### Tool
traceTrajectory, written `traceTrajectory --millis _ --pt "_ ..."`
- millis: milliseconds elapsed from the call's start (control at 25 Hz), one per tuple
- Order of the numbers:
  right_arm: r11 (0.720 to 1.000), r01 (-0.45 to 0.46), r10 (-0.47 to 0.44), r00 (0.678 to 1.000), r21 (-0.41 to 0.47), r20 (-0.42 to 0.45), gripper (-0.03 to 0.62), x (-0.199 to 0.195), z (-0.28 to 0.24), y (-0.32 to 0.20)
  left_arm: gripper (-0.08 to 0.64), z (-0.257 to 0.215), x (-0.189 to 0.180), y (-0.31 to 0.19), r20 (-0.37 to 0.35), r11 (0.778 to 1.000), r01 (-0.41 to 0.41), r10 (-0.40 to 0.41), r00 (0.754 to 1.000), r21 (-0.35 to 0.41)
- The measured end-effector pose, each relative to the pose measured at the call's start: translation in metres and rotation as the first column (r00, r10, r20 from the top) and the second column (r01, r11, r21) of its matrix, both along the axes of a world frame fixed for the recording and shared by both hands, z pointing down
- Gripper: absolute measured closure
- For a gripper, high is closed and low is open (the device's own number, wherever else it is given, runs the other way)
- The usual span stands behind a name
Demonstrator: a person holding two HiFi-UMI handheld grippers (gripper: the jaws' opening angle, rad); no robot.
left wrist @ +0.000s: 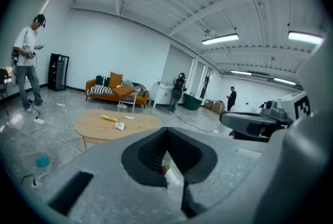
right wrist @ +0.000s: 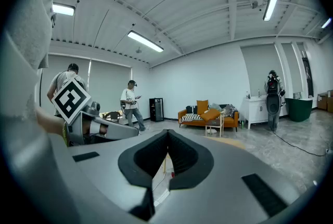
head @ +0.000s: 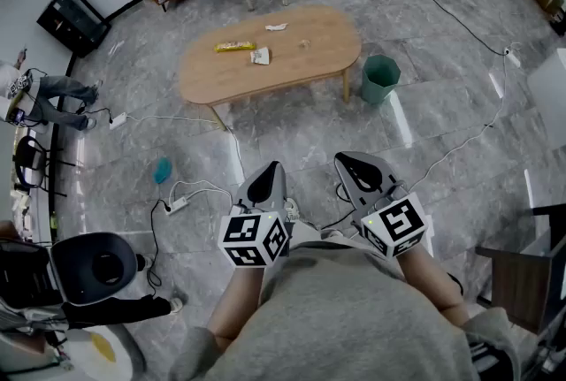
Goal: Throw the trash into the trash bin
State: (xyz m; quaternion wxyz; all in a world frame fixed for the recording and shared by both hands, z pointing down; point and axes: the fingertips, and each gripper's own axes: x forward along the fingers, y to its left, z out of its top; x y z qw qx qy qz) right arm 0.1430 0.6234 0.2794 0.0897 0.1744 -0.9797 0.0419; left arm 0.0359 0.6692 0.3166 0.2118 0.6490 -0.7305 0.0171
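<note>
Yellow wrapper (head: 234,46) on upper-centre surface (head: 301,74), well apart: likely needed stepping closer, then parting clenched, empty fingers of left gripper (head: 268,180) and right gripper (head: 358,169).

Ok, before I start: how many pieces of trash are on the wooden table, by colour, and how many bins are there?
yellow wrapper: 1
white scraps: 2
small tan scrap: 1
green trash bin, on the floor beside the table: 1
Total: 4 pieces of trash, 1 bin
</note>
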Motion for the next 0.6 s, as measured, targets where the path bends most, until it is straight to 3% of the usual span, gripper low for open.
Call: traceTrajectory --millis 360,600 --pt "1.000 0.006 -0.006 1.000 0.006 0.001 0.584 0.009 0.002 0.008 0.552 0.000 0.010 0.004 -0.072 1.000 0.002 0.000 0.997 0.022" --pt "0.999 0.028 -0.026 0.998 -0.037 0.055 0.584 0.011 -0.001 0.009 0.552 -0.004 0.011 0.005 -0.093 0.999 0.024 -0.019 0.996 0.049"
